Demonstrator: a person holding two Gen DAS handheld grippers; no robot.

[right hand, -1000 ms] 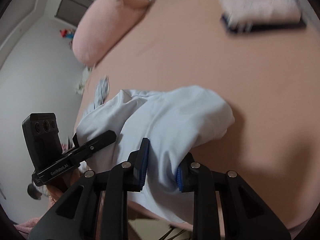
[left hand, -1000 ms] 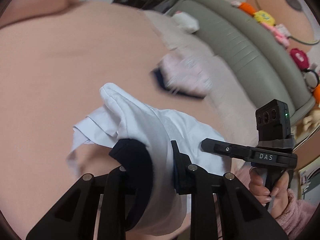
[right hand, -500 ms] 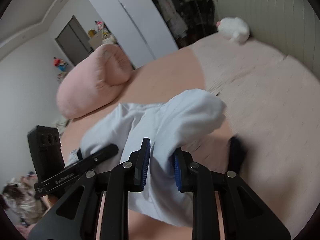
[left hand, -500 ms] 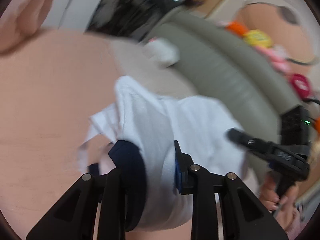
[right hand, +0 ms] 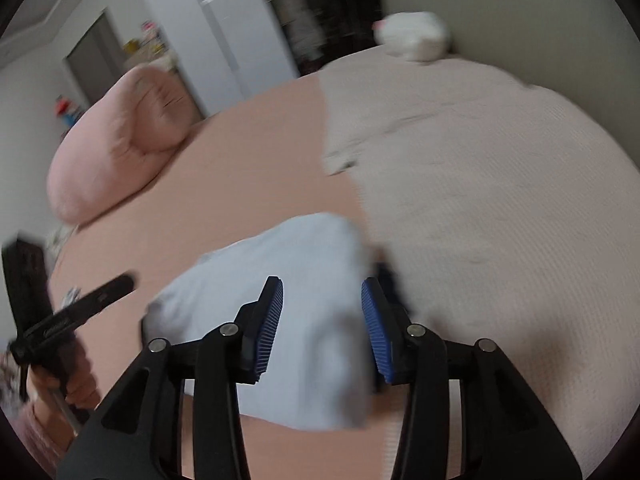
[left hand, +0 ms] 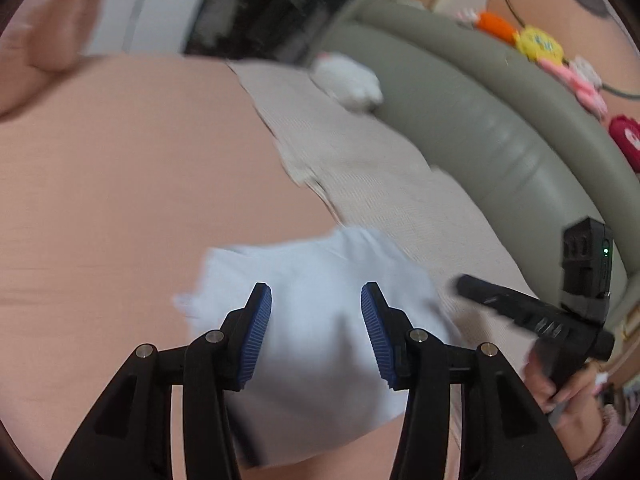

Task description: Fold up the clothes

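- The pale blue garment [left hand: 320, 320] lies in a folded bundle on the pink bed sheet [left hand: 120, 200], right at the border where the beige blanket [left hand: 380, 184] begins.
- The left gripper [left hand: 316, 332] hangs over the bundle. Its jaws have just been opening, and now the blue pads [left hand: 258, 340] stand apart with a gap to the cloth on each side, so nothing is gripped.
- The right gripper [right hand: 322, 320] is the same: its jaws have just been opening, the garment [right hand: 280, 300] shows between them, but the pads do not press it. Both are released.
- In my judgement the step in hand is the setting down of the folded piece, and the letting go is nearly done.
- To do it well, I would lift both grippers straight away from the cloth and at the same time, so no pad drags a layer and opens the fold again.
- The ribbed pads can catch soft fabric; a slightly wider opening before the lift seems safer.
- A dark piece [right hand: 386, 280] shows at the right edge of the bundle in the right wrist view. I cannot tell if it is part of the garment or another thing under it.
- If an edge stands up after the release, a light press from above should flatten it.
- The pink pillow [right hand: 116, 148] and the white plush toy [right hand: 416, 34] are well apart from the bundle, so they do not disturb the work.
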